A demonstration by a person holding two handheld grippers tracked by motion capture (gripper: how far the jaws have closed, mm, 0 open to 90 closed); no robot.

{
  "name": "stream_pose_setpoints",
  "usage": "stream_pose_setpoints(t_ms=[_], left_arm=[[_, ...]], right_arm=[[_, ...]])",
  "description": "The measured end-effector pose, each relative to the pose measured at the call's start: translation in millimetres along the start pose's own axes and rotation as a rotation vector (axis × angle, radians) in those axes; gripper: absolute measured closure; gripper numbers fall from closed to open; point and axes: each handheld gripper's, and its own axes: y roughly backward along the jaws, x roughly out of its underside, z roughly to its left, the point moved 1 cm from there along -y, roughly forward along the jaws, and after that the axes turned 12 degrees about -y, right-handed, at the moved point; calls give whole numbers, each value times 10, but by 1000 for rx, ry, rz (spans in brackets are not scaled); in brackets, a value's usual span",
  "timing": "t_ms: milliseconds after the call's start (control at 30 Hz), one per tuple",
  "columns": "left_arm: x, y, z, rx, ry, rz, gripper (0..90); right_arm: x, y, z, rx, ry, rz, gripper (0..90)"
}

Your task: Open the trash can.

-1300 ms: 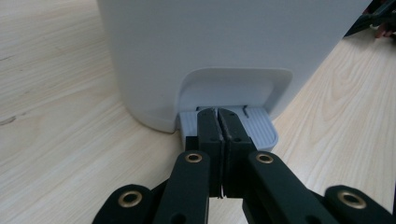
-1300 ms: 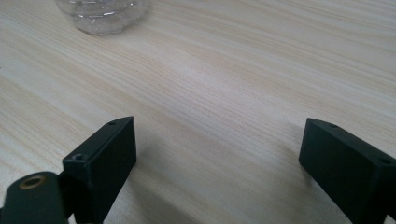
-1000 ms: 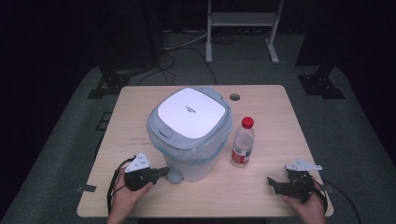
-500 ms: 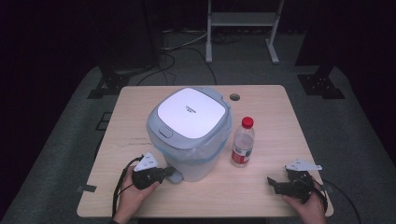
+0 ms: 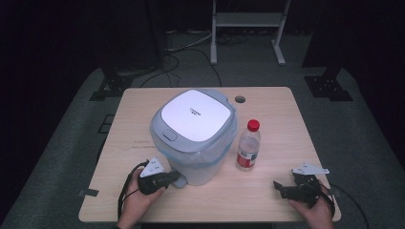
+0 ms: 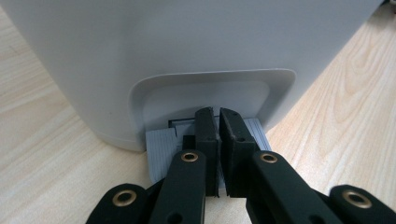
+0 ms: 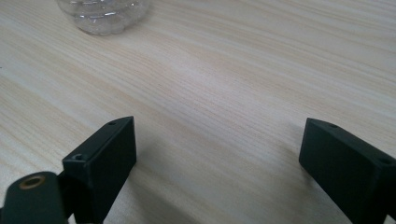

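— How does the light sit from above?

— My pale wooden tabletop is lit evenly from overhead; the room around it falls into near-black. The white glossy lid of the grey bin glares softly, and the picture is a little soft.

— And along my claws?

— Bright, flat light. My left black jaws blur at the frame's bottom; my right ones cast faint shadows on the grain.

Pale grey bin with white lid, ribbed grey pedal, red-capped clear bottle, light wood-grain tabletop, black hand-held gripper.
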Motion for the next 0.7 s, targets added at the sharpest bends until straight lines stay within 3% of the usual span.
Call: stream_pose_setpoints(t_ms=[367,700], left_arm=[[18,-7,-7,-7,33,-2,871],[58,-28,-7,-9,28,27,898]], right_arm=[[0,0,0,0,0,0,98],[0,0,0,0,0,0,98]])
